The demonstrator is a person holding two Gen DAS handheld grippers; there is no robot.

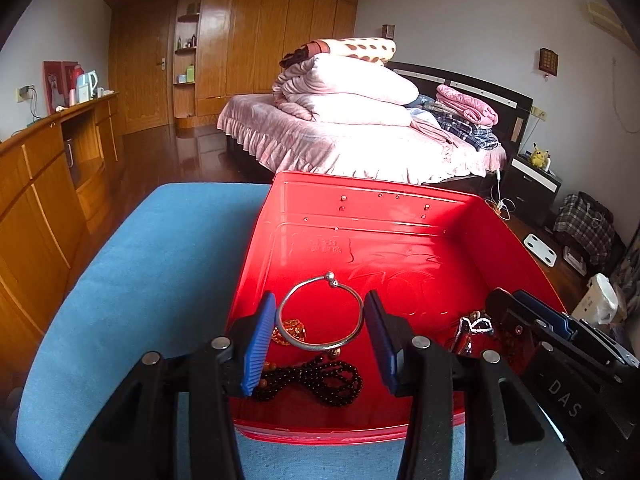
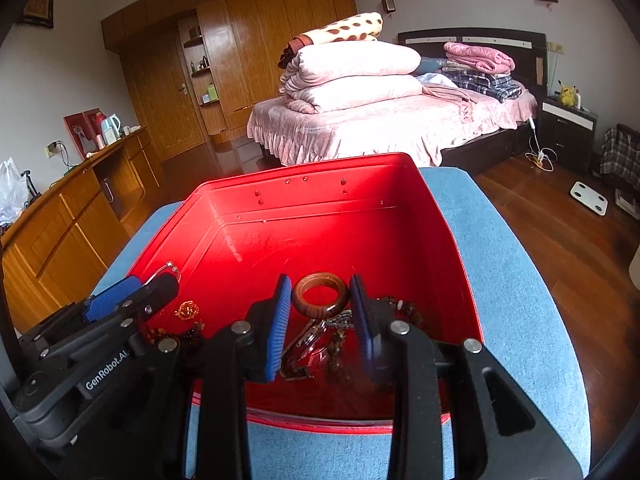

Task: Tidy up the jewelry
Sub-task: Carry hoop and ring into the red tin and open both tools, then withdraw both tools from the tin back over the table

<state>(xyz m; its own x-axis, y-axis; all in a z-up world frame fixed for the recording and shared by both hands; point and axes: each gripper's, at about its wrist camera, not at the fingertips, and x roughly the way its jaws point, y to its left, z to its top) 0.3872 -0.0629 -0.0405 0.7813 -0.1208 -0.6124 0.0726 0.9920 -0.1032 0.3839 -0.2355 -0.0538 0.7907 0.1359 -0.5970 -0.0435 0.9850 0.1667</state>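
Left tool (image 1: 320, 338): holds a silver bangle (image 1: 320, 316) between its blue pads, over the left part of the red box (image 1: 360, 208).
Beneath it: black bead string (image 1: 316, 378) and an amber piece (image 1: 290, 334) on the box floor.
Right tool (image 2: 320, 320): grips a brown ring-shaped bangle (image 2: 320, 296) between its pads, over the right part of the box.
Beneath it: metal clasps and a beaded chain (image 2: 316, 340) heaped on the floor.
Box: open-topped, standing on a blue cushioned seat (image 1: 140, 272).
Background: bed (image 1: 360, 148) with folded quilts.

wooden wardrobe (image 1: 240, 40), pink bed (image 1: 360, 148), dark glossy floor (image 1: 192, 156)
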